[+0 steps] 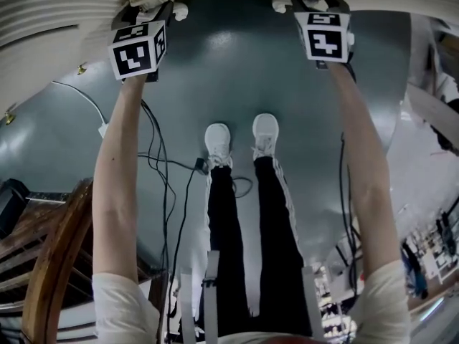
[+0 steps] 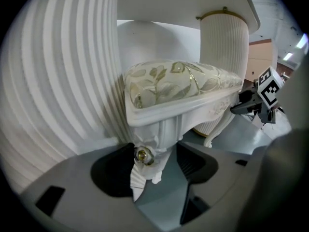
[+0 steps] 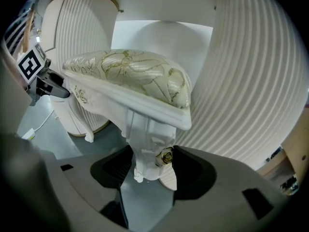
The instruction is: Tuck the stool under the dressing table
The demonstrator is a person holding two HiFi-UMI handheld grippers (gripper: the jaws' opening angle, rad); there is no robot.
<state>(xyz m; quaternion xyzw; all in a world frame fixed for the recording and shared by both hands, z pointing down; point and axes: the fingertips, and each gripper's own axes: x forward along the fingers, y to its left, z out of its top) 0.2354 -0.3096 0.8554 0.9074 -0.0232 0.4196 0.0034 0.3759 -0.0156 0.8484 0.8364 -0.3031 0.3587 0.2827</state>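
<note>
Only the gripper views show the grips. The left gripper point(image 2: 154, 167) has its dark ribbed pads closed, fairly wide, on a carved white leg of the stool point(image 2: 178, 83), with a brass bolt against one pad. The right gripper point(image 3: 150, 167) clamps another leg the same way. The head view alone shows bare arms, white shoes point(image 1: 219, 143) and black cables point(image 1: 161, 160) on the glossy grey-blue floor point(image 1: 229, 70). Farther off, the stool's cream cushion, patterned with leaves, sits between the round, ribbed white pedestals of the dressing table point(image 2: 63, 81), beneath its flat top.
</note>
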